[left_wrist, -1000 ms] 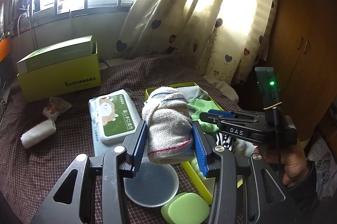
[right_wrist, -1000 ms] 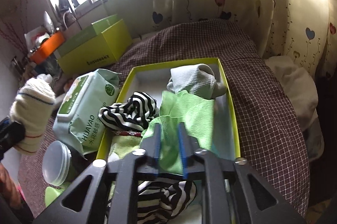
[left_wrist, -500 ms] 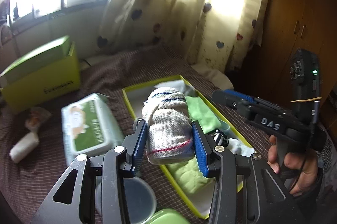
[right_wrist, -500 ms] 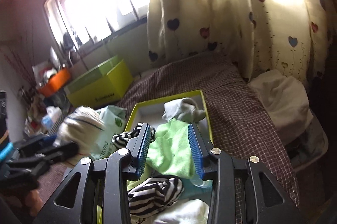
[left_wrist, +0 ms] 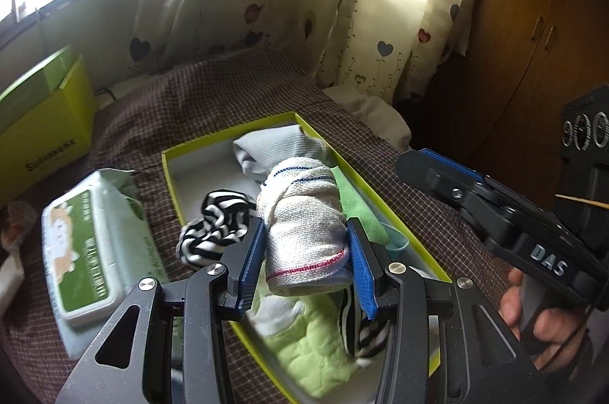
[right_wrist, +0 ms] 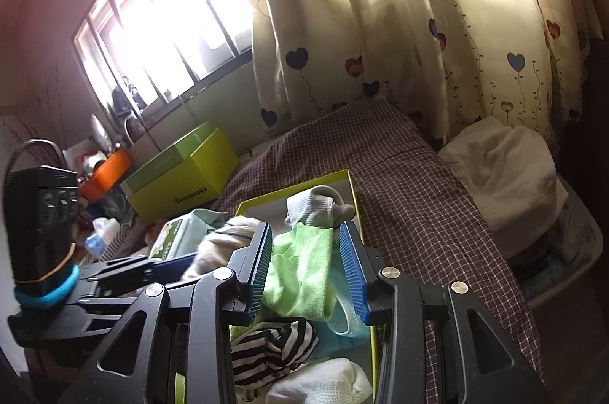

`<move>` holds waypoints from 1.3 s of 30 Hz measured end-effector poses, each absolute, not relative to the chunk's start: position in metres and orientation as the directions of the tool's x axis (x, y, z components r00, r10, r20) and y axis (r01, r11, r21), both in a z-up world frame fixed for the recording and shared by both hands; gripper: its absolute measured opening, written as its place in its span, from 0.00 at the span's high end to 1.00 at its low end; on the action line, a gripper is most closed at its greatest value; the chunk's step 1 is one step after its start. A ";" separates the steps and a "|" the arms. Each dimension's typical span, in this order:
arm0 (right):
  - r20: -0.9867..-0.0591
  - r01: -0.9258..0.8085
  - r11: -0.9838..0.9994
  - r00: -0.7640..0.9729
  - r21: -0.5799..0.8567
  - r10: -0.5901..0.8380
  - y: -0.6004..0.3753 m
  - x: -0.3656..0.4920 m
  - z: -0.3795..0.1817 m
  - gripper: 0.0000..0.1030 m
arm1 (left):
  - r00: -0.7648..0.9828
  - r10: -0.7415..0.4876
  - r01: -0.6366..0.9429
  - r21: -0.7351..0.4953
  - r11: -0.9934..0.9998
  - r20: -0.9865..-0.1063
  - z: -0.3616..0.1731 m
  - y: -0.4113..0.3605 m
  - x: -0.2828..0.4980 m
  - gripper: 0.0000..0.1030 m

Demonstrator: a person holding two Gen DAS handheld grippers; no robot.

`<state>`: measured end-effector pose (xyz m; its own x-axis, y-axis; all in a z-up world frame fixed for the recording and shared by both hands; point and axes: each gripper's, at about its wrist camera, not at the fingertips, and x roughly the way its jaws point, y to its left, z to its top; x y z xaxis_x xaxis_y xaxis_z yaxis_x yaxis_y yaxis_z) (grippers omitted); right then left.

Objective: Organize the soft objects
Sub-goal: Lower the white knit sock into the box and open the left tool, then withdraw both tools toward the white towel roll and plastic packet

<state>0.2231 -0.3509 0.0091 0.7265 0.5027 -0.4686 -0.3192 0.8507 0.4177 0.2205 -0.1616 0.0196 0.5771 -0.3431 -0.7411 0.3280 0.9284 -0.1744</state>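
My left gripper [left_wrist: 304, 259] is shut on a rolled beige towel [left_wrist: 304, 229] with blue and red stripes, held above the yellow-green box [left_wrist: 171, 183]. The box holds a grey sock [left_wrist: 274, 149], a black-and-white striped sock [left_wrist: 217, 229], a green cloth [left_wrist: 357, 206] and a light green towel [left_wrist: 316, 350]. My right gripper [right_wrist: 308, 271] is open and empty above the box [right_wrist: 354, 191], over the green cloth [right_wrist: 300, 267]. The right gripper also shows in the left wrist view [left_wrist: 437, 164].
A wet-wipes pack [left_wrist: 95, 252] lies left of the box on the checked bedspread [left_wrist: 228, 88]. A large green carton [left_wrist: 42, 126] stands at the far left. A white bundle [right_wrist: 502, 168] lies by the curtain. A wooden wardrobe [left_wrist: 540, 23] is on the right.
My left gripper has carried the rolled towel rightward from over the round lid to above the box. My right gripper has opened, let go of the green cloth and lifted.
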 end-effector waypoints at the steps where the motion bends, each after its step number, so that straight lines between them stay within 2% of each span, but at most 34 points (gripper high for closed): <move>1: -0.467 -0.317 0.851 0.729 0.418 0.501 -0.351 0.223 0.009 0.65 | 0.569 -0.344 0.327 -0.179 0.928 -0.747 0.017 -0.163 0.224 0.58; 8: -0.469 -0.319 0.850 0.726 0.419 0.503 -0.352 0.223 0.008 0.65 | 0.554 -0.335 0.316 -0.180 0.932 -0.762 0.008 -0.166 0.233 0.57; 14: -0.468 -0.324 0.849 0.724 0.417 0.506 -0.351 0.223 0.007 0.65 | 0.570 -0.354 0.318 -0.199 0.927 -0.741 0.015 -0.161 0.229 0.53; 26: -0.476 -0.332 0.853 0.720 0.402 0.504 -0.348 0.224 0.007 0.65 | 0.607 -0.374 0.321 -0.214 0.922 -0.702 0.032 -0.150 0.207 0.53; 39: -0.505 -0.355 0.892 0.736 0.281 0.452 -0.317 0.193 0.026 0.65 | 0.696 -0.322 0.270 -0.183 0.945 -0.641 0.054 -0.116 0.167 0.53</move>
<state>0.1927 -0.3172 0.0255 0.7357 0.4515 -0.5048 -0.3545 0.8918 0.2810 0.1671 -0.1158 0.0541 0.6961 -0.3224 -0.6415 0.2697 0.9455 -0.1826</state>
